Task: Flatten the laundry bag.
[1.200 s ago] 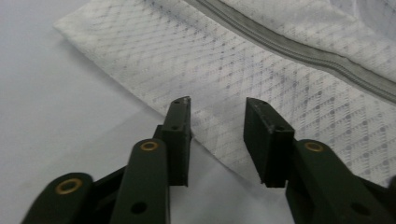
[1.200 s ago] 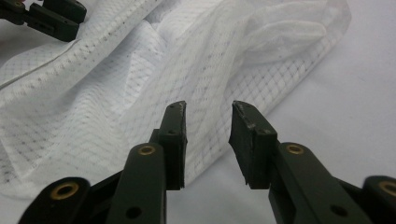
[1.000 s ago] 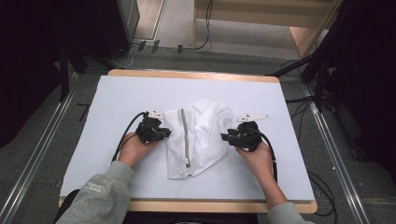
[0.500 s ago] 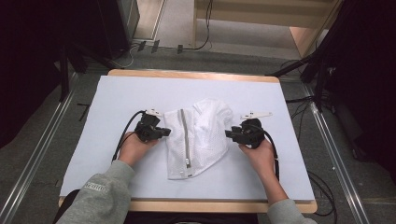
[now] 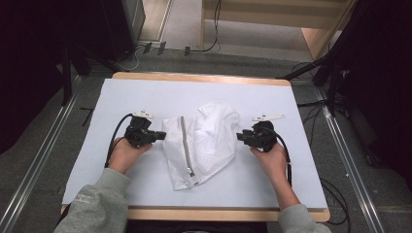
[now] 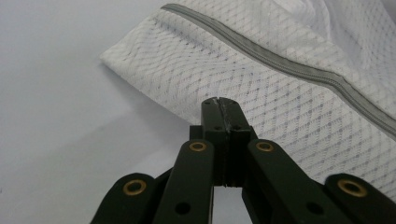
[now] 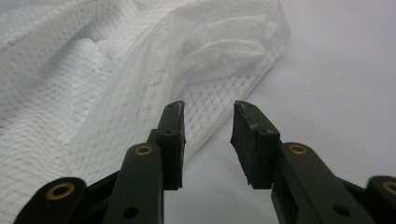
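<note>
White sheeting covers the wood-edged table (image 5: 145, 97), with a crumpled white mesh laundry bag with a grey zipper (image 5: 199, 143) at its middle. Left gripper (image 5: 156, 136), jaws pressed together on nothing, sits at the bag's left edge. Right gripper (image 5: 241, 137), jaws apart and just narrowing with nothing between them, faces its right edge.

Both grippers were black: the left gripper (image 5: 156, 136) and the right gripper (image 5: 239, 137) each carried a white three-cornered plate on top and trailed a black cable. Their linked arms showed brass-ringed pivots and small screw holes, with worn, scuffed pad tips. The person wore grey sweatshirt sleeves (image 5: 97, 204) with ribbed cuffs.
</note>
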A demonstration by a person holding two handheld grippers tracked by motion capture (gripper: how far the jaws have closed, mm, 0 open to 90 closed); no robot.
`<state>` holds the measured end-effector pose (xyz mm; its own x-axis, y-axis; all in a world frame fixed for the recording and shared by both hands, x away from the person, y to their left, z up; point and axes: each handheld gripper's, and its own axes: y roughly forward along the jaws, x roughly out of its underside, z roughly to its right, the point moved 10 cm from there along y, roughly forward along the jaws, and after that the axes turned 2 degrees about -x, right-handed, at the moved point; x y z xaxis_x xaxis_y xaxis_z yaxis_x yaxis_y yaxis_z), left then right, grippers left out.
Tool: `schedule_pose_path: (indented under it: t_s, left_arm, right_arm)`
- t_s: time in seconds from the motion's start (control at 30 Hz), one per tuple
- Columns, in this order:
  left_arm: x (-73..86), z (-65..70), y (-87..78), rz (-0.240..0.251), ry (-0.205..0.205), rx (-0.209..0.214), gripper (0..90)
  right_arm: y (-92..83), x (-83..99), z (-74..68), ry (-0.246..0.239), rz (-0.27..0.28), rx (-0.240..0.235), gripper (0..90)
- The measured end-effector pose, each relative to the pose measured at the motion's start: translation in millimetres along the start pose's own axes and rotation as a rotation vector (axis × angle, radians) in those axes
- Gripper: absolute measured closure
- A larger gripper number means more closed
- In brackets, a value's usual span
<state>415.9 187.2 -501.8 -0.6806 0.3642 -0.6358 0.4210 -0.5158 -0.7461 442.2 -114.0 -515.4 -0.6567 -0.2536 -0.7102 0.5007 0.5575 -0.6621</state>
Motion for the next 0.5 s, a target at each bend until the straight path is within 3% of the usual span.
schedule_pose_path:
  t_s: [0.17, 0.5]
  left_arm:
    - [7.4, -4.6, -5.2, -0.003, -0.018, -0.008, 90.0]
    - [15.1, -6.5, -5.3, -0.003, -0.043, -0.017, 90.0]
  right_arm:
    - [8.6, -5.9, 2.9, 0.011, 0.002, -0.01, 63.8]
    - [48.1, -15.3, -4.0, -0.029, -0.053, -0.012, 58.0]
